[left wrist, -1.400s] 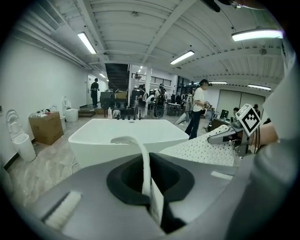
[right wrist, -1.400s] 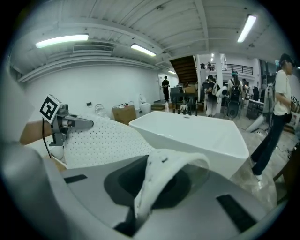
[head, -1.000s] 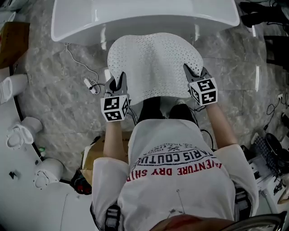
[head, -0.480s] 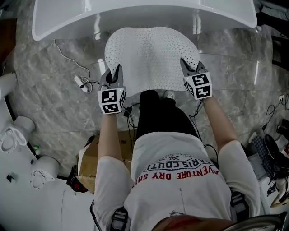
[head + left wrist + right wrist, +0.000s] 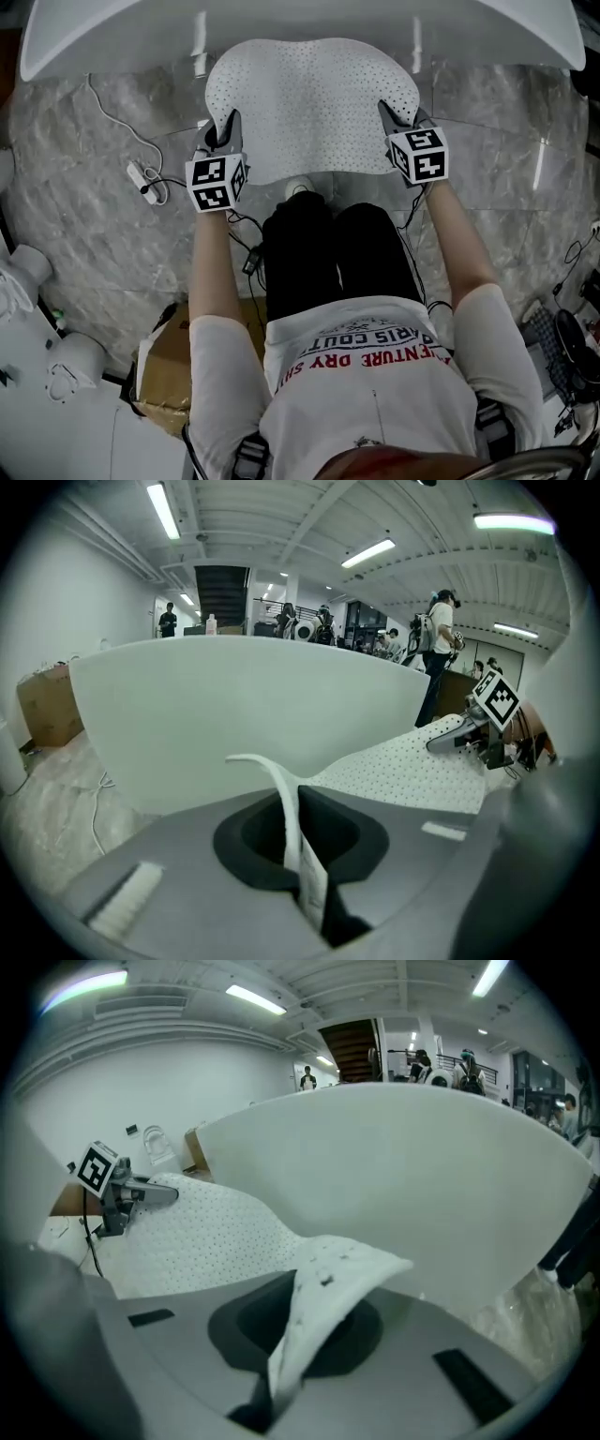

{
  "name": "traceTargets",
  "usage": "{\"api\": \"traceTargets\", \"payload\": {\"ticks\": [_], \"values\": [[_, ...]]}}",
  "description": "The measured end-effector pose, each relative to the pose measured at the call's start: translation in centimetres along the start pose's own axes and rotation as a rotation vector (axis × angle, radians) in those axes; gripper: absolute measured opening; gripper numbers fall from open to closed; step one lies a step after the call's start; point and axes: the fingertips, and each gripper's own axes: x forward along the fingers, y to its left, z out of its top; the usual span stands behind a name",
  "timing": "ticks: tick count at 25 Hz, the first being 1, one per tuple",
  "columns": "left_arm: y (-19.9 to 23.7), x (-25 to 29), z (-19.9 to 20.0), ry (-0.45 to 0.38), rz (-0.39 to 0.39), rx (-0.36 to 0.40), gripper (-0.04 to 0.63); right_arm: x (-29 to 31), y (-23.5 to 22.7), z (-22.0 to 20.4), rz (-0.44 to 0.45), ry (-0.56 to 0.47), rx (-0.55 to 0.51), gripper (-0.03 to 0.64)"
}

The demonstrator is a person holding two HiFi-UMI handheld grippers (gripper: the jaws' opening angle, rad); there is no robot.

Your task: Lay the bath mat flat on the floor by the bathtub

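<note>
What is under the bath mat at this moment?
Marble floor shows around the bath mat; the patch directly beneath is covered. What looks like a pale shoe tip peeks out at its near edge. The left gripper and right gripper pinch its near corners.

The white bath mat [image 5: 309,103], soft, dotted all over with small holes and rounded with a wavy far edge, is spread out broad side toward me above the grey marbled floor [image 5: 94,234]. Its far edge reaches the foot of the glossy white bathtub [image 5: 112,42]. I cannot tell whether it rests on the floor there. My left gripper [image 5: 228,122] pinches its near left corner and my right gripper [image 5: 394,114] its near right corner. Both corners curl up and fold over at the jaws, and the sheet sags between them.
</note>
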Motion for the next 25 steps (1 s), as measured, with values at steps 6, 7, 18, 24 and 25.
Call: {"api": "traceTargets", "payload": {"ticks": [6, 7, 18, 24, 25], "values": [[2.2, 6.9, -7.6, 0.010, 0.002, 0.033, 0.021, 7.9, -1.2, -6.4, 0.007, 0.006, -0.050, 0.012], [2.4, 7.9, -8.8, 0.014, 0.001, 0.025, 0.021, 9.0, -1.4, -7.4, 0.004, 0.010, -0.054, 0.014], [3.7, 16.0, -17.0, 0.087, -0.029, 0.031, 0.022, 16.4, -4.4, -15.5, -0.019, 0.054, -0.043, 0.014], [5.5, 18.1, -21.3, 0.151, 0.029, 0.007, 0.023, 18.6, -6.5, -19.6, -0.038, 0.151, -0.055, 0.014], [5.8, 18.4, -21.9, 0.161, 0.035, 0.001, 0.023, 19.0, -6.7, -20.4, -0.040, 0.175, -0.057, 0.014]]}}
